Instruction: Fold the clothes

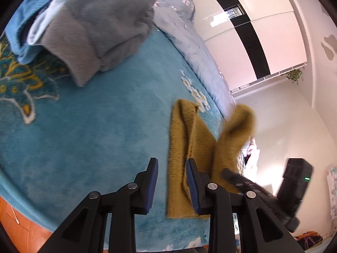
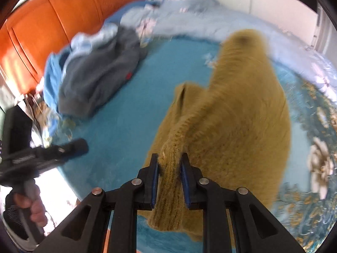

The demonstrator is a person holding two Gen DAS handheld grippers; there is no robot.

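Note:
A mustard knit sweater [image 2: 242,109] hangs over the teal bed blanket [image 2: 126,116]. My right gripper [image 2: 169,164] is shut on a ribbed edge of it, and the body of the knit drapes away beyond the fingers. In the left wrist view a strip of the same sweater [image 1: 185,147] lies on the blanket by my left gripper [image 1: 171,166]. That gripper's jaws stand apart: the strip runs behind its right finger, and the left pad [image 1: 152,181] is clear of the cloth. The right gripper [image 1: 231,175] shows blurred to the right, lifting a fold.
A grey garment [image 1: 94,27] and a blue one [image 1: 19,27] lie heaped at the far side of the blanket. A pale floral quilt [image 1: 185,31] runs along the bed's edge. An orange wooden headboard [image 2: 52,21] and white wardrobe doors [image 1: 263,31] stand behind. A hand [image 2: 33,206] holds the left gripper.

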